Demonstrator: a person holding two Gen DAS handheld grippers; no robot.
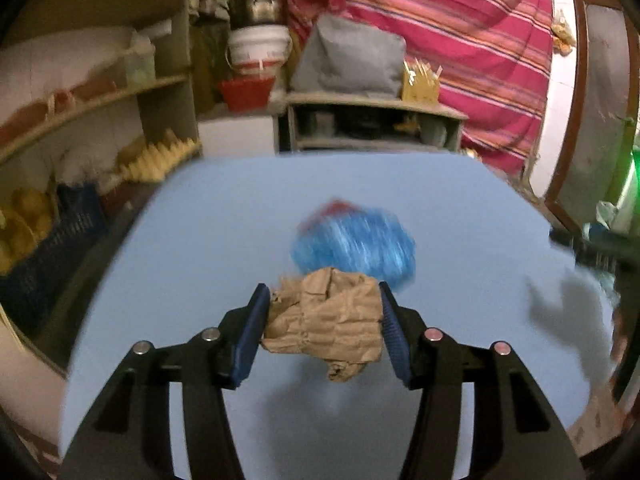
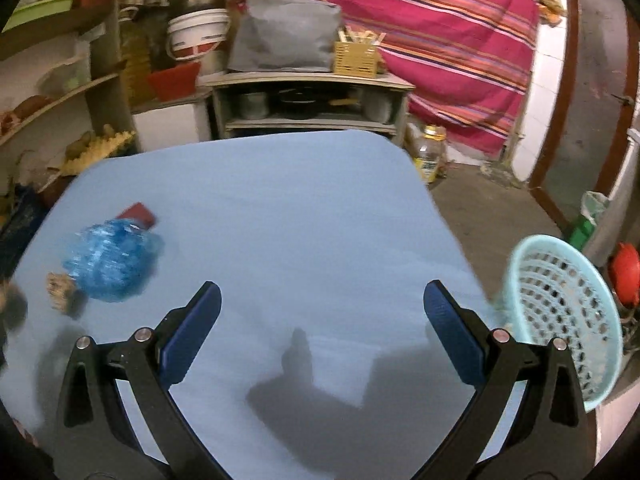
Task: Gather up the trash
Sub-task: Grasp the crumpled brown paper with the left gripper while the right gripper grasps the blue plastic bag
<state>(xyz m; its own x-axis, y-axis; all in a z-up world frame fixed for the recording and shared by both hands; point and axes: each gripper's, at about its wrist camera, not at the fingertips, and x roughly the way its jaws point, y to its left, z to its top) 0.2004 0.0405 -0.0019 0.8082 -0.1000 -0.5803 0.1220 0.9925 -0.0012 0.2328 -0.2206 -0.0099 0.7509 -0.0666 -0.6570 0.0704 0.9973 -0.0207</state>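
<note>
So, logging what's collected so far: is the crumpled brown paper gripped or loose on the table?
Gripped: the brown paper sits pinched between the left gripper pads.

A light blue bench (image 2: 280,208) carries the things. On its left part lies a crumpled blue plastic bag (image 2: 110,266), with a small dark red flat object (image 2: 138,214) touching its far side. A pale turquoise perforated basket (image 2: 560,312) stands at the bench's right edge.

A striped pink cloth (image 2: 440,40) hangs behind a low shelf unit (image 2: 308,100); wooden shelves (image 1: 92,108) stand left, bare floor (image 2: 488,208) right.
</note>
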